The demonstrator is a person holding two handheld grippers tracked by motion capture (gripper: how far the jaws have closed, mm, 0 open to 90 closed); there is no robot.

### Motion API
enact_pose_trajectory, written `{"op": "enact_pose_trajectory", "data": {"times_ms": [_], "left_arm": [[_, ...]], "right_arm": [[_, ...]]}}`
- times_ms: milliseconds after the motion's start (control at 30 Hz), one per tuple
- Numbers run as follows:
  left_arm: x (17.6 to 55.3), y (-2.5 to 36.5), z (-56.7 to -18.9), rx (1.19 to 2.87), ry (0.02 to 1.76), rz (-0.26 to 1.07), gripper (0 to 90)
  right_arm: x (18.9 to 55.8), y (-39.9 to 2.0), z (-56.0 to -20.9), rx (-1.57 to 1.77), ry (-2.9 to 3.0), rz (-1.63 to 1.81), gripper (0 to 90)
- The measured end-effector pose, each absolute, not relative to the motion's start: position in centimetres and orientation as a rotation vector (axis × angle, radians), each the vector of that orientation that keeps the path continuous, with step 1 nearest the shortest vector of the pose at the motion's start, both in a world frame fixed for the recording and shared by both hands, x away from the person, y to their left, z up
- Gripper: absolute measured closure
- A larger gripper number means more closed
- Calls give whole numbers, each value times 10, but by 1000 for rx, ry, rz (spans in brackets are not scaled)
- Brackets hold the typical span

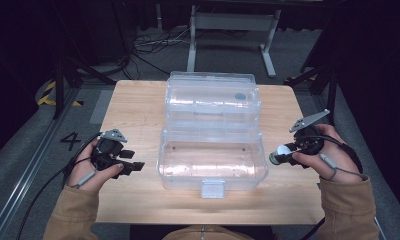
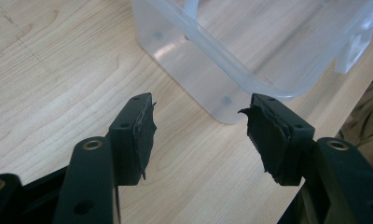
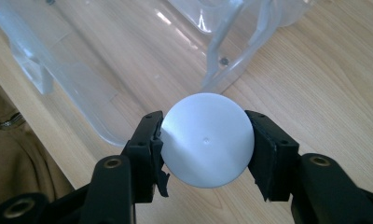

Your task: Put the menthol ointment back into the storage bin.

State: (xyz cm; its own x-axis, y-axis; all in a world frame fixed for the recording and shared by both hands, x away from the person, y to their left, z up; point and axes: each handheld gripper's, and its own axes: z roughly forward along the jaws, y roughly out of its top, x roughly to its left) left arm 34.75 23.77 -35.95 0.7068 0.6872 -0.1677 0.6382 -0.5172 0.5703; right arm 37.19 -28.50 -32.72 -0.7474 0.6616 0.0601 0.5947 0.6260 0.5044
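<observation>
One readable mark is in the high view: the figure "4" (image 1: 70,141) on the grey floor left of the wooden table (image 1: 138,110). The right gripper (image 3: 205,149) is clamped on a white round object (image 3: 205,140), which sits between its two pads, just beside the right wall of the clear plastic box (image 1: 210,165). The left gripper (image 2: 198,135) has its jaws apart with nothing between them, near the box's left corner above the table.
</observation>
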Motion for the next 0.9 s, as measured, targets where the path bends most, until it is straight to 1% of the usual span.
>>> {"op": "enact_pose_trajectory", "data": {"times_ms": [533, 900], "left_arm": [[341, 243, -361, 2292, 1032, 105, 417], [341, 243, -361, 2290, 1036, 107, 417]], "right_arm": [[368, -266, -320, 942, 2753, 818, 502], [370, -251, -323, 864, 2797, 820, 502]]}}
